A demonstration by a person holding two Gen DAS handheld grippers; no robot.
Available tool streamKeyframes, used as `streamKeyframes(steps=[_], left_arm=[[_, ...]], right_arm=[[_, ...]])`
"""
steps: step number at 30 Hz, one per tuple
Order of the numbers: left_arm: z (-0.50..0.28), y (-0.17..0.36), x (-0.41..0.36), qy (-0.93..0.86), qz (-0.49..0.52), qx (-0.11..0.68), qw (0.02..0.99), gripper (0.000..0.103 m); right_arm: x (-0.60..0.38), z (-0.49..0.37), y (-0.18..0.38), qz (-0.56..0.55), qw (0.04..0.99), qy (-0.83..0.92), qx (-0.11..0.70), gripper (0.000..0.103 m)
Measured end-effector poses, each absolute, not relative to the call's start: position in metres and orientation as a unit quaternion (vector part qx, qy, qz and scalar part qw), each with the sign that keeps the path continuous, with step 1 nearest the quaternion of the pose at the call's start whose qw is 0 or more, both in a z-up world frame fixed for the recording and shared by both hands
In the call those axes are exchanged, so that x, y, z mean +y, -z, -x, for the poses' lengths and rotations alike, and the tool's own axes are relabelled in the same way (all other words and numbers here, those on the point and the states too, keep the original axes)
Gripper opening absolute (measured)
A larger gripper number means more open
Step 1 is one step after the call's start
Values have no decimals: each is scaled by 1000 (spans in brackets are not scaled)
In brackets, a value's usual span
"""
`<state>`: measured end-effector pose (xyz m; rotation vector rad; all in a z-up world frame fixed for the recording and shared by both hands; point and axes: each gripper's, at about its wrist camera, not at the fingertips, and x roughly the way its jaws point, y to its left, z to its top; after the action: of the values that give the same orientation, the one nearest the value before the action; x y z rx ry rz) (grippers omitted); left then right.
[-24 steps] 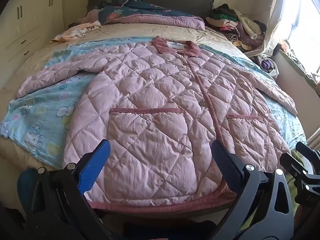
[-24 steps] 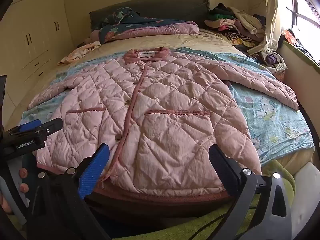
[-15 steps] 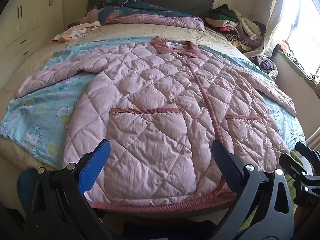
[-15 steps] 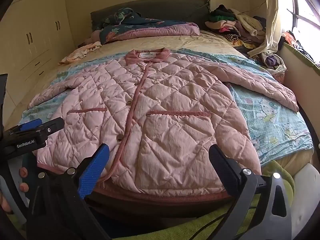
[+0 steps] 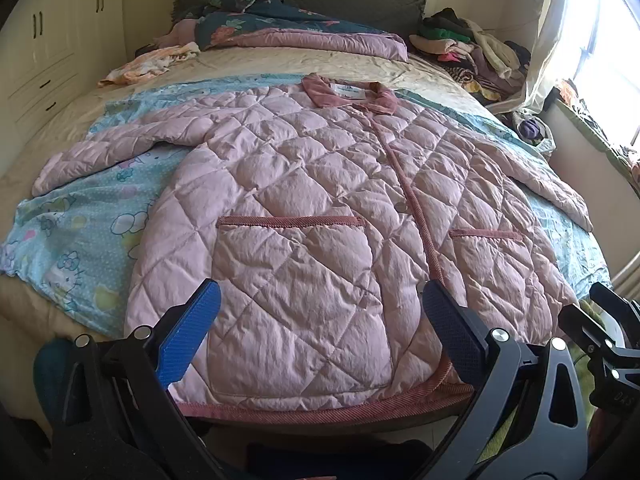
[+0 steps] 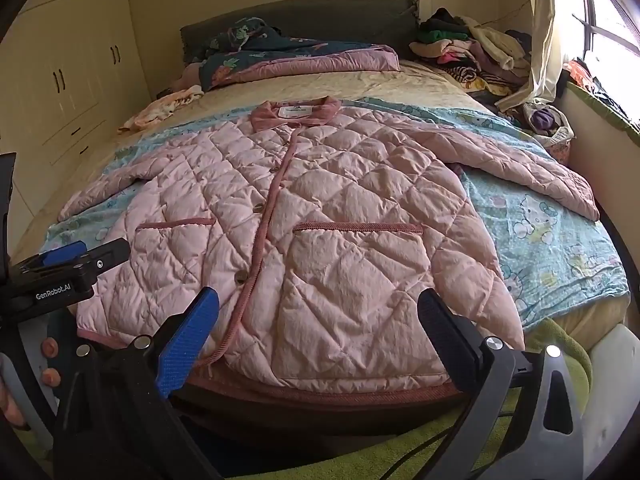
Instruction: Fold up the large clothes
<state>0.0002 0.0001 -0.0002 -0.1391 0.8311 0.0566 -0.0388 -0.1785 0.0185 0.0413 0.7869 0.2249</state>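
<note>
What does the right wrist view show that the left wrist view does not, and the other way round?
Only the right wrist view shows fingertips of the person's hand at the lower left, the left gripper's printed side, and a green mat below the bed edge. Only the left wrist view shows the right gripper from the side, at the lower right. Both show the pink quilted jacket spread flat, buttoned, on a blue cartoon sheet, the clothes pile by the window, and the view's own jaws wide open with nothing between them.
</note>
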Motion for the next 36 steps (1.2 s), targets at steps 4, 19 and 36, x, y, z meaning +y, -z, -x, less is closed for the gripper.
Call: streamKeyframes(steps=[4,19,36], left_arm=[[0,0,0,-27,68,404,912,95],[-2,2,-6,-27,68,406,911,95],[-1,3,-6,-27,69,407,910,95]], right_arm=[[-179,37,-17,-21,916,-112,384,99],[-179,37,-17,-22,915,-112,386,99],[-181,35,-14,-22,915,-110,386,99]])
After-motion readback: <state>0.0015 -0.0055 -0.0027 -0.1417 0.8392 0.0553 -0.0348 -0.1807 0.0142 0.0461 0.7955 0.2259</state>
